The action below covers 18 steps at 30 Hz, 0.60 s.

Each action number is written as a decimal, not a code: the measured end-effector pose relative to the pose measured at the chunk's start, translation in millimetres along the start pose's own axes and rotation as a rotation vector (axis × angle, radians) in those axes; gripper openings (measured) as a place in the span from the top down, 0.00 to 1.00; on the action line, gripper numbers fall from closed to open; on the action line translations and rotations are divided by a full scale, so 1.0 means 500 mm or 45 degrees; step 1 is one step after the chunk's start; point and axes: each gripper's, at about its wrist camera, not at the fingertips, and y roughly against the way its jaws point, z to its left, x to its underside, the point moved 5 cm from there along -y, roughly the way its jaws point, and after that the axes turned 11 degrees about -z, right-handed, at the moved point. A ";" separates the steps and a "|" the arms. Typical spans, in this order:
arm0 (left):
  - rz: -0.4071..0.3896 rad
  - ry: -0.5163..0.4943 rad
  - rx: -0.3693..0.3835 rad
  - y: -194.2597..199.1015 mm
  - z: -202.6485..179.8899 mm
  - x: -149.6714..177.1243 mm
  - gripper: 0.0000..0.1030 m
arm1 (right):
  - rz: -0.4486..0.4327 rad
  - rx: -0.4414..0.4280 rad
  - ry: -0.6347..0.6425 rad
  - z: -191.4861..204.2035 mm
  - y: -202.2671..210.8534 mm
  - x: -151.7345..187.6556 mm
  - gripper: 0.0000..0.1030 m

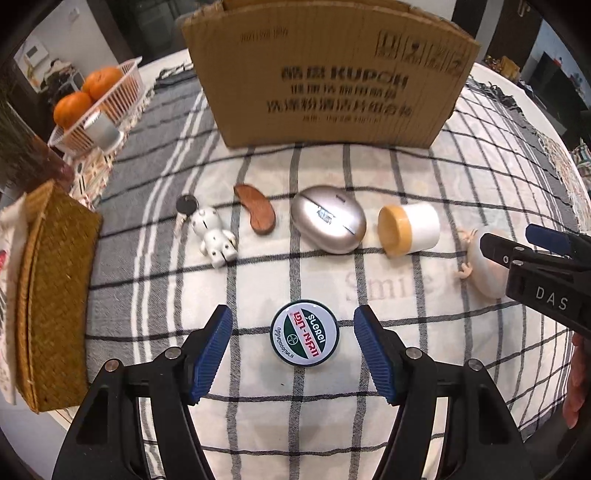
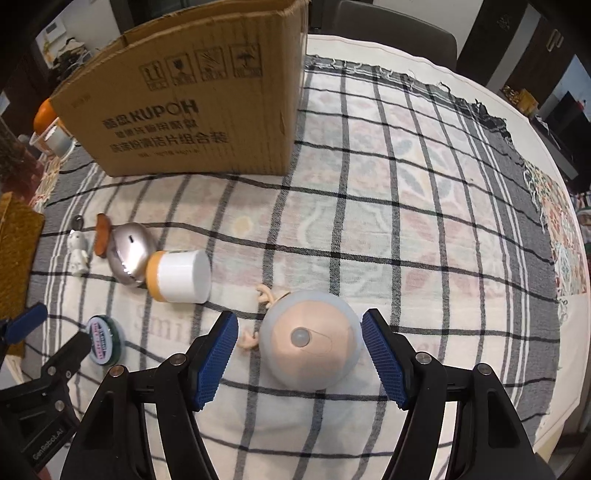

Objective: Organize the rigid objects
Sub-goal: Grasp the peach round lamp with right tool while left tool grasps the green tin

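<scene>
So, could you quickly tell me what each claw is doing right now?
Left claw: open, straddling the round tin.
Right claw: open, straddling the round toy.

cloth: checked tablecloth (image 2: 406, 221) covering the table
far left: white plastic basket (image 1: 122, 92) holding oranges (image 1: 101, 81)
left edge: woven straw box (image 1: 51, 295)
background: dark chair (image 2: 388, 26)

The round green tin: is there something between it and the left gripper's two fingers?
No. The round green tin lies flat on the cloth, inside the open left gripper, with bare cloth on both sides; neither pad touches it.
</scene>
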 end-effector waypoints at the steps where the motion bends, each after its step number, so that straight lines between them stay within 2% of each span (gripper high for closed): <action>1: 0.011 0.005 -0.003 -0.006 0.001 0.003 0.35 | 0.005 0.008 -0.002 -0.001 -0.006 0.002 0.32; 10: 0.094 0.021 -0.034 -0.056 0.002 0.027 0.34 | 0.019 0.084 0.033 -0.010 -0.045 0.006 0.31; 18: 0.127 0.045 -0.038 -0.079 0.002 0.038 0.31 | 0.053 0.060 0.030 -0.008 -0.073 0.012 0.24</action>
